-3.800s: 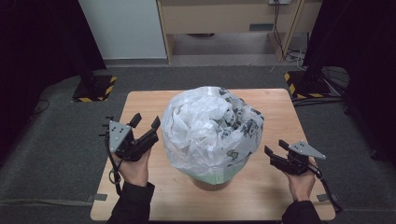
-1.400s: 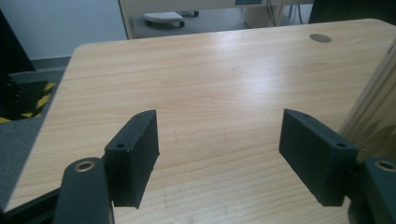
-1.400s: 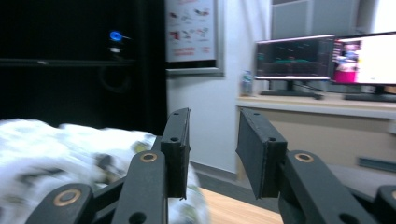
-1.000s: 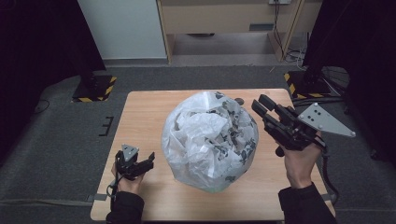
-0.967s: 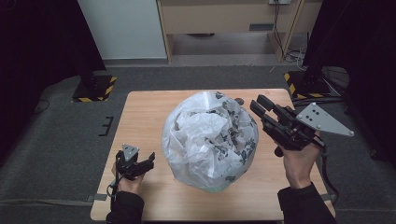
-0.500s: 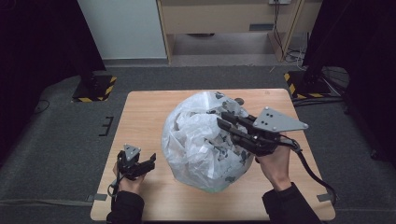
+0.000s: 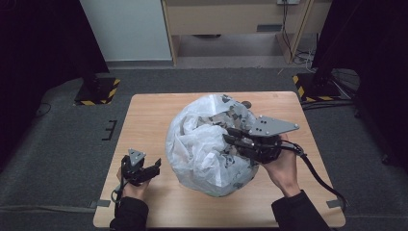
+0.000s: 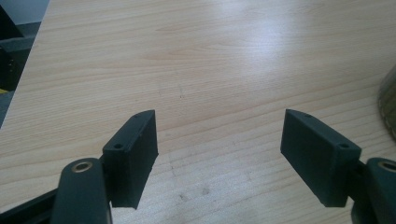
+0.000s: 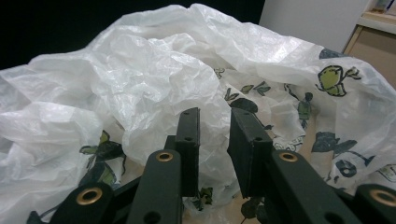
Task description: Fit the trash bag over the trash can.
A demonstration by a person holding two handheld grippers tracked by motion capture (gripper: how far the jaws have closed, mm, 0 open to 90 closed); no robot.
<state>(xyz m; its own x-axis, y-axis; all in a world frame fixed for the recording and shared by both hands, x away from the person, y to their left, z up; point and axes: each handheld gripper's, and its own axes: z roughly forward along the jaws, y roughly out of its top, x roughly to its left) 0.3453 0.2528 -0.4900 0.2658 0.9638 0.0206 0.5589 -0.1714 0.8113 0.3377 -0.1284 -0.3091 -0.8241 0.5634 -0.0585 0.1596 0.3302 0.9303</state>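
A big crumpled white plastic bag [image 7: 202,149] printed with dark leaves and fruit bulges in the middle of the wooden table [image 7: 144,115]. My right gripper [image 7: 227,135] lies against the bag's right flank, pointing left. In the right gripper view the narrow gap between its jaws [image 9: 213,116] is filled by a fold of the bag [image 9: 154,70], pinched there. My left gripper [image 7: 155,167] rests low at the table's front left, apart from the bag. Its jaws [image 8: 218,116] stand wide with only bare wood [image 8: 210,56] between them.
A rounded greenish edge [image 8: 390,102] shows at the right border of the left gripper view. Grey carpet surrounds the table. Yellow-and-black striped stand feet sit at the back left [image 7: 96,91] and back right [image 7: 312,89]. A wooden cabinet [image 7: 231,19] stands behind.
My right gripper swung in from the right and down onto the bag's side, and its jaws narrowed on a fold. The left gripper stayed put at the front left.
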